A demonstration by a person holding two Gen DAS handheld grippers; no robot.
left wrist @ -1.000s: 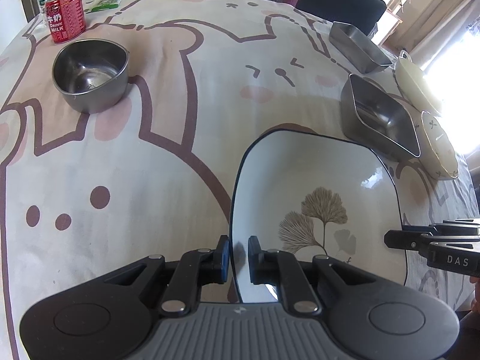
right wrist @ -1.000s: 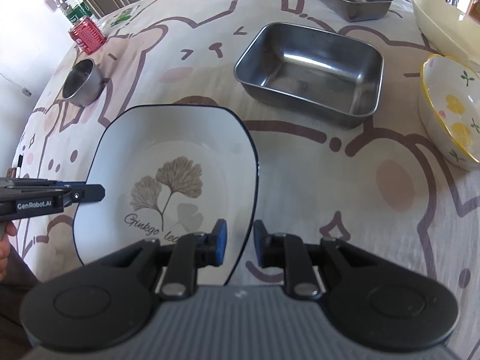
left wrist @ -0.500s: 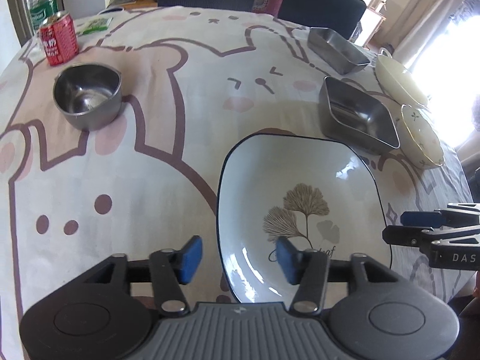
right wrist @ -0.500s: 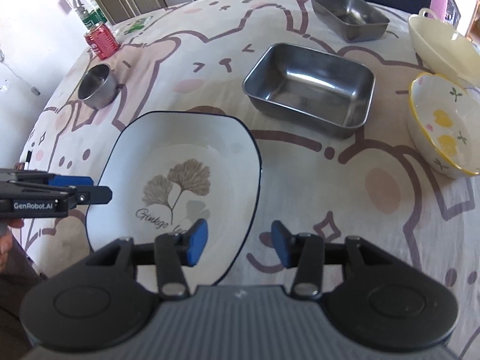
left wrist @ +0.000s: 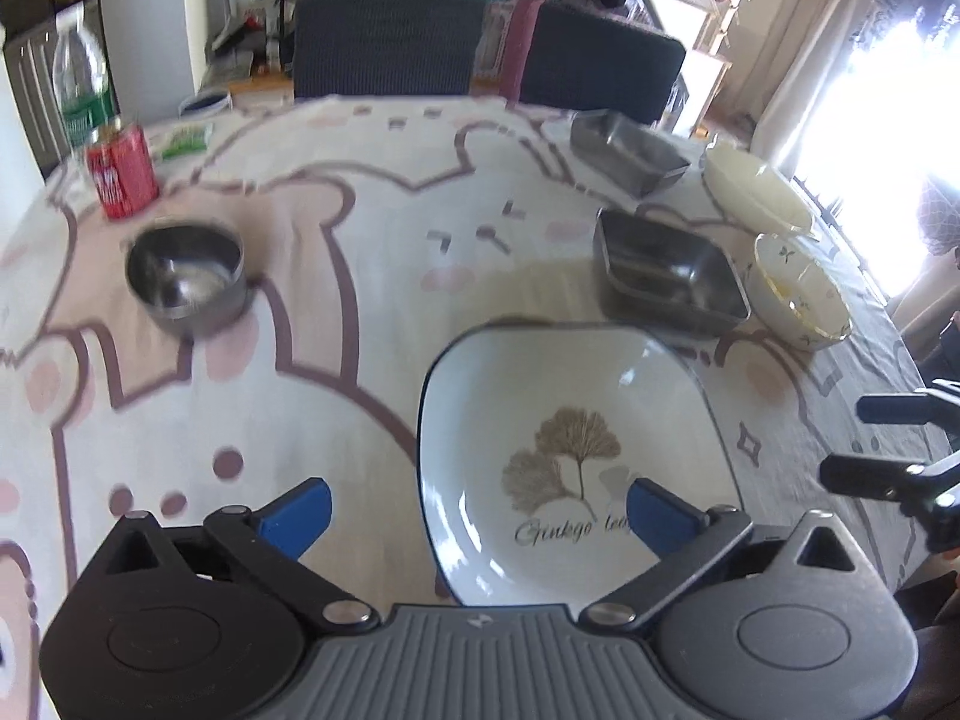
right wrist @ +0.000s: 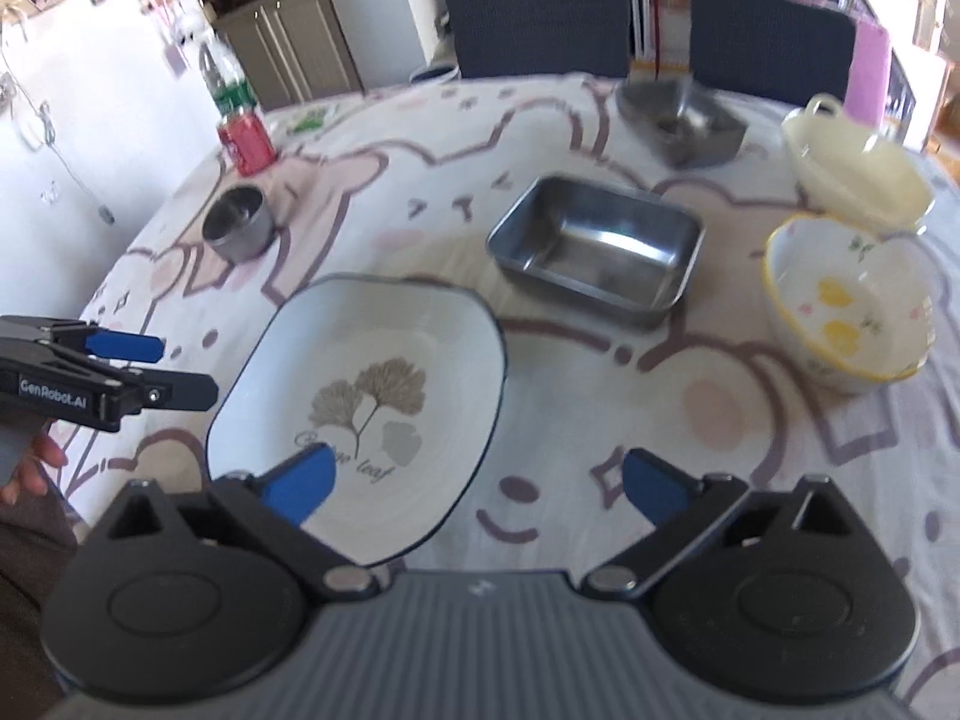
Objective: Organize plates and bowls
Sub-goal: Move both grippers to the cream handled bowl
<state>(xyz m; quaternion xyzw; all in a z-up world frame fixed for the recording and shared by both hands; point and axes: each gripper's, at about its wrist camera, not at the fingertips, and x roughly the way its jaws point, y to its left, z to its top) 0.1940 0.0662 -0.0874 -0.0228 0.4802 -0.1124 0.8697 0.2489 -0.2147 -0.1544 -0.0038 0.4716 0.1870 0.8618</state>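
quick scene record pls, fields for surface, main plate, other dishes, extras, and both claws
surface: table under a cartoon-print cloth
main plate: ginkgo plate flat on the cloth, nearest the claws
other dishes: round steel bowl; near steel tray; far steel tray; lemon bowl; cream dish
extras: red can, water bottle
left claw: just opened, holds nothing
right claw: just opened, holds nothing
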